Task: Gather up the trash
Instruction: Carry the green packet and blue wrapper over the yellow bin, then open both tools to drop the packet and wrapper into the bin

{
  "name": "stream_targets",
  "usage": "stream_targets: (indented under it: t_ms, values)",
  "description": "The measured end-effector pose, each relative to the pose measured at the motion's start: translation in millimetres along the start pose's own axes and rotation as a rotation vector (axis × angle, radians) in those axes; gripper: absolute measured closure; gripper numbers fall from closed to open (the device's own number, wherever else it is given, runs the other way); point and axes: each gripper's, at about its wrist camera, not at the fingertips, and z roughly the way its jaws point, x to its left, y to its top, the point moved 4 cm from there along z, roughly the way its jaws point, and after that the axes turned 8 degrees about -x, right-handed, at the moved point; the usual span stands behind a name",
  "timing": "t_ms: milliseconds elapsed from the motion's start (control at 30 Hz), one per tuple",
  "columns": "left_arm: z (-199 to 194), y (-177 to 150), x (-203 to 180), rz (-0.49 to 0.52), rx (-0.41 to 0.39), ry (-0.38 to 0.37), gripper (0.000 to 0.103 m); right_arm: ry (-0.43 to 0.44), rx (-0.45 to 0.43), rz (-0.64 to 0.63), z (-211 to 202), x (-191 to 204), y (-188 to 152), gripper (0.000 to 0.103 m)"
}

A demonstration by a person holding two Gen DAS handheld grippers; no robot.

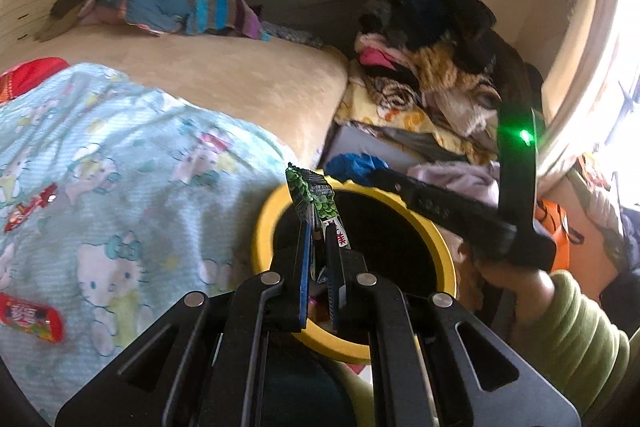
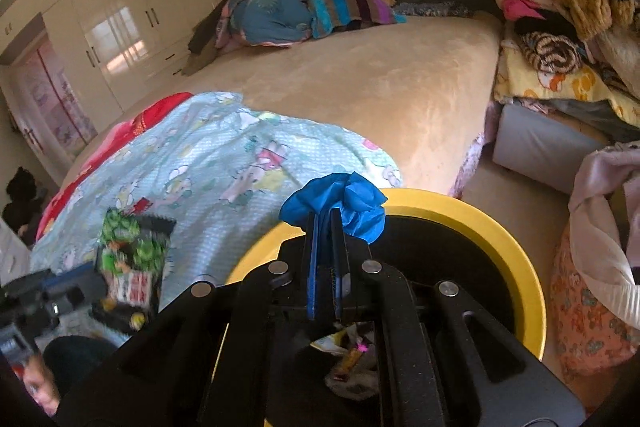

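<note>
My left gripper [image 1: 318, 223] is shut on a green printed snack wrapper [image 1: 310, 193], which sticks up past the fingertips over the near rim of a yellow-rimmed black bin [image 1: 264, 227]. From the right, my right gripper [image 1: 378, 177] reaches over the bin's far rim, shut on a crumpled blue plastic piece [image 1: 354, 165]. In the right wrist view that right gripper [image 2: 326, 215] pinches the blue piece [image 2: 340, 199] above the bin rim [image 2: 500, 231]. Some trash [image 2: 352, 359] lies inside. The green wrapper [image 2: 134, 255] and left gripper [image 2: 96, 303] show blurred at lower left.
Two red wrappers [image 1: 30, 319] [image 1: 30, 207] lie on a light blue cartoon blanket [image 1: 140, 167] over the beige bed [image 2: 380, 79]. Piled clothes [image 1: 432, 67] stand right of the bed. A person's green sleeve [image 1: 572, 327] holds the right gripper. White wardrobes [image 2: 120, 7] line the far wall.
</note>
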Motion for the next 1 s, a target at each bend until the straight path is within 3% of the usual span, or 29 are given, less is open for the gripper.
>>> stream_targets:
  t_ms: [300, 400, 467, 500, 533, 567, 600, 667, 867, 1000]
  values:
    - [30, -19, -20, 0.018, 0.084, -0.032, 0.096, -0.023, 0.055, 0.060, 1, -38, -4, 0.100]
    - [44, -24, -26, 0.021, 0.115, -0.039, 0.095, 0.002, 0.128, 0.088, 8, -47, -11, 0.095]
    - [52, -27, -26, 0.024, 0.130, -0.030, 0.078, -0.040, 0.153, 0.091, 10, -53, -15, 0.080]
    - [55, -29, -25, 0.022, 0.137, -0.021, 0.071, -0.052, 0.151, 0.102, 10, -56, -16, 0.079]
    - [55, -30, -23, 0.021, 0.133, -0.013, 0.052, -0.054, 0.149, 0.111, 9, -58, -16, 0.076]
    - [53, -29, -21, 0.023, 0.122, -0.005, 0.043, -0.071, 0.144, 0.108, 8, -59, -15, 0.071]
    - [51, -28, -19, 0.026, 0.112, 0.001, 0.040, -0.089, 0.133, 0.096, 7, -59, -13, 0.068]
    - [46, -24, -14, 0.026, 0.088, 0.031, 0.018, -0.103, 0.102, 0.091, 2, -57, -8, 0.057]
    - [24, -9, 5, -0.018, 0.005, 0.100, 0.008, -0.084, 0.007, 0.053, -10, -32, 8, 0.042]
    - [9, -1, 16, -0.025, -0.037, 0.147, 0.007, -0.044, -0.037, 0.021, -17, -11, 15, 0.034]
